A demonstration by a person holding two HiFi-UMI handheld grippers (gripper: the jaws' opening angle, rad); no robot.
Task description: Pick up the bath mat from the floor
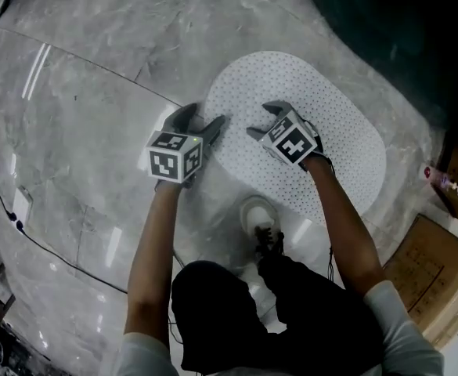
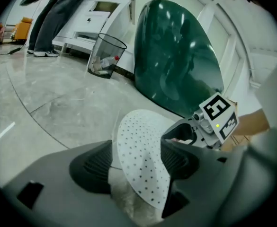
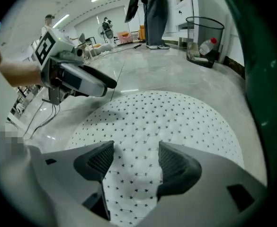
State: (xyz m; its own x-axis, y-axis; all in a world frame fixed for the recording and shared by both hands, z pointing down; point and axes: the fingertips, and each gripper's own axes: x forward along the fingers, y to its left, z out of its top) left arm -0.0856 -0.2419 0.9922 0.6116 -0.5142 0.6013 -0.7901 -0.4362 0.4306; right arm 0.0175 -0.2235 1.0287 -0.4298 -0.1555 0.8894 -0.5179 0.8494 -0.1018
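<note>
The white oval bath mat (image 1: 307, 131), dotted with small dark marks, lies on the grey marble floor (image 1: 95, 131). My left gripper (image 1: 203, 124) is at the mat's left edge with its jaws apart. In the left gripper view that edge (image 2: 138, 160) stands curled up between the fingers of the left gripper (image 2: 136, 162), its fuzzy underside showing. My right gripper (image 1: 264, 121) is over the mat's near left part, open. In the right gripper view the mat (image 3: 166, 117) puckers slightly between the two pads of the right gripper (image 3: 131, 162).
A large dark green curved body (image 2: 176, 60) rises just behind the mat. A wire wastebasket (image 2: 105, 56) and white furniture (image 2: 100, 18) stand farther off. A cardboard box (image 1: 428, 265) is at the right, a cable (image 1: 1, 202) at the left. My shoe (image 1: 260, 218) is beside the mat's near edge.
</note>
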